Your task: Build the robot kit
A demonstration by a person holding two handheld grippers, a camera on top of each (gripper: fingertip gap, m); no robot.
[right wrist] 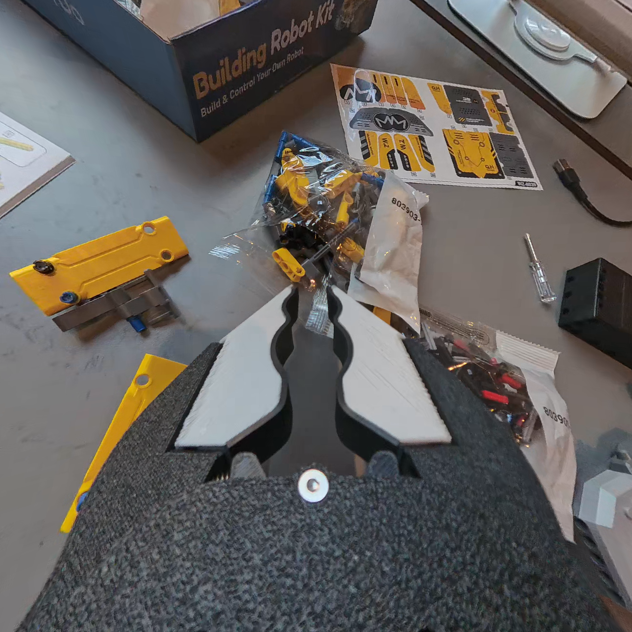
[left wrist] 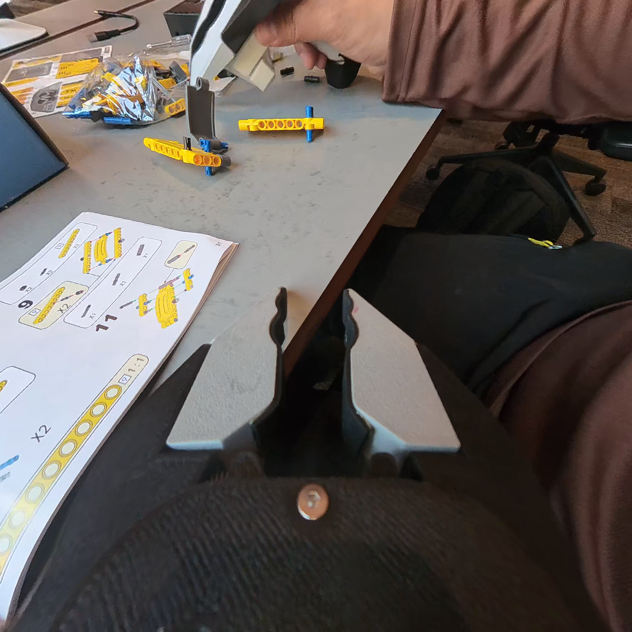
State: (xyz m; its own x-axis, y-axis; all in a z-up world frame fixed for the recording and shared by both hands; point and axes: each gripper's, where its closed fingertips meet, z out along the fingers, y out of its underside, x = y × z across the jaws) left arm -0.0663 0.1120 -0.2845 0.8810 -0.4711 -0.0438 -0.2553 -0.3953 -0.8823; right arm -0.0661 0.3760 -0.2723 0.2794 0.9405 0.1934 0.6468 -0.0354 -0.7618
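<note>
Lying open at far left, booklet [left wrist: 102, 307]. Hovering just right of it over the table [left wrist: 307, 205] edge, left gripper [left wrist: 314, 304], jaws wide apart, empty. Farther off, two yellow beams [left wrist: 186, 154] with blue pins fitted. Resting left in the right view, yellow panel [right wrist: 99, 263] joined to grey parts. Poised over the bag [right wrist: 325, 205] of loose pieces, right gripper [right wrist: 311, 294], narrowly parted, apparently gripping nothing. Few pieces joined, it seems; most bagged. Rightmost, sticker sheet [right wrist: 434, 130].
</note>
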